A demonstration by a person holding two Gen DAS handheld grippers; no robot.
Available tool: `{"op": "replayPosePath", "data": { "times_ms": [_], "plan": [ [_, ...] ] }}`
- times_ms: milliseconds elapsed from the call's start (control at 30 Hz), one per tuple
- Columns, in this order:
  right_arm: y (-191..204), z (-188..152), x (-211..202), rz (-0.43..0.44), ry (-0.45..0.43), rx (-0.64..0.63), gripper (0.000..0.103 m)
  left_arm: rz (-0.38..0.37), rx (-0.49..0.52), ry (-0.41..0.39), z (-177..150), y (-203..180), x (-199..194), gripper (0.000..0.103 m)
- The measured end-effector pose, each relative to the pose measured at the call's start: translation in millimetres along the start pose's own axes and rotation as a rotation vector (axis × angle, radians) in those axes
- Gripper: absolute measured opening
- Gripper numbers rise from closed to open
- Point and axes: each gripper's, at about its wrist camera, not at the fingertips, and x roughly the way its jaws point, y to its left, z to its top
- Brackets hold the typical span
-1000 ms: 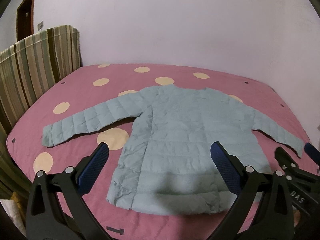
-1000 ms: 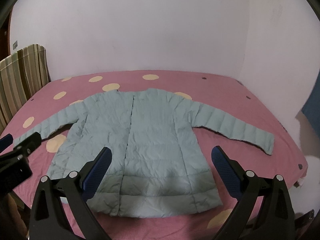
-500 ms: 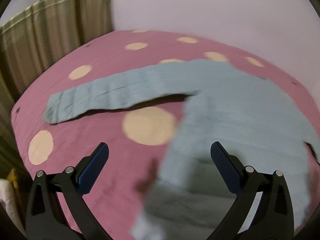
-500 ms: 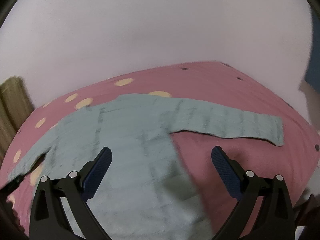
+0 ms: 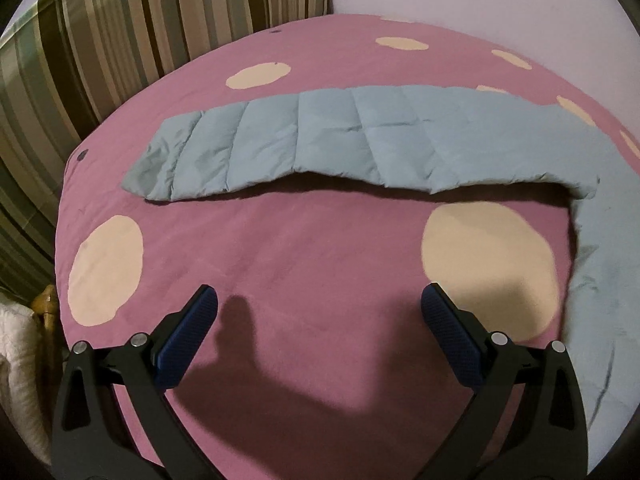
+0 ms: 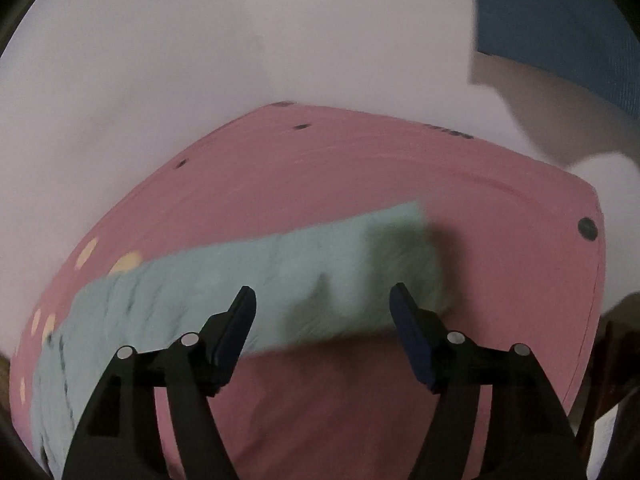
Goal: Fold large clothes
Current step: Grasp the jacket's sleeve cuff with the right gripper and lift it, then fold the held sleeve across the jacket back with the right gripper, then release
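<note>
A pale blue quilted jacket lies flat on a pink bed. Its left sleeve [image 5: 340,140] stretches across the left wrist view, cuff at the left. My left gripper [image 5: 318,316] hovers open over bare bedcover, short of that sleeve, nothing between its fingers. In the blurred right wrist view the jacket's right sleeve [image 6: 304,276] runs across the frame, its cuff at the right. My right gripper [image 6: 324,304] is over the sleeve near the cuff. Its jaws are closing, with the sleeve lying past the tips and no pad pressing on it.
The pink bedcover [image 5: 320,248] has cream dots [image 5: 488,268]. A striped headboard [image 5: 100,48] stands at the left of the bed. A pale wall [image 6: 240,60] lies behind, with a blue cloth [image 6: 560,12] hanging at the upper right. The bed's corner [image 6: 588,232] is right of the cuff.
Both grippers swung outward and down from the jacket's hem, the left toward the left sleeve, the right toward the right sleeve. The right jaws have narrowed.
</note>
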Motion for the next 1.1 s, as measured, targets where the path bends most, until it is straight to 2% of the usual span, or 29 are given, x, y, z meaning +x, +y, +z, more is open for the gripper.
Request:
{"op": "replayPosePath", "data": {
  "times_ms": [200,367,433,467,500,600,633,733,800,900,1100],
  "plan": [
    [-51,24,57,-0.005,0.118,0.074,0.069,0.019,-0.001,-0.009,1,-4,4,0.101],
    [-73,20,88,0.069,0.199,0.129,0.069,0.043,0.011,-0.016,3,-7,5,0.101],
    [-73,19,93,0.084,0.206,0.121,0.067,0.05,0.015,-0.016,3,-8,6,0.101],
    [-72,19,96,0.082,0.207,0.105,0.064,0.051,0.015,-0.016,3,-8,6,0.101],
    [-67,17,98,0.073,0.21,0.077,0.055,0.052,0.015,-0.017,3,-8,6,0.101],
    [-58,17,104,0.066,0.211,0.044,0.039,0.05,0.015,-0.017,2,-7,6,0.101],
    [-57,18,105,0.07,0.212,0.041,0.031,0.049,0.014,-0.018,3,-8,7,0.101],
    [-53,19,107,0.111,0.223,0.052,0.015,0.045,0.011,-0.015,4,-7,8,0.101],
    [-48,20,102,0.125,0.219,0.05,0.01,0.039,0.007,-0.014,4,-6,9,0.101],
    [-42,20,86,0.156,0.192,0.053,0.008,0.03,-0.001,-0.013,4,-4,9,0.101],
    [17,28,35,0.287,0.108,0.001,0.008,0.032,0.002,-0.021,3,-2,8,0.101]
  ]
}}
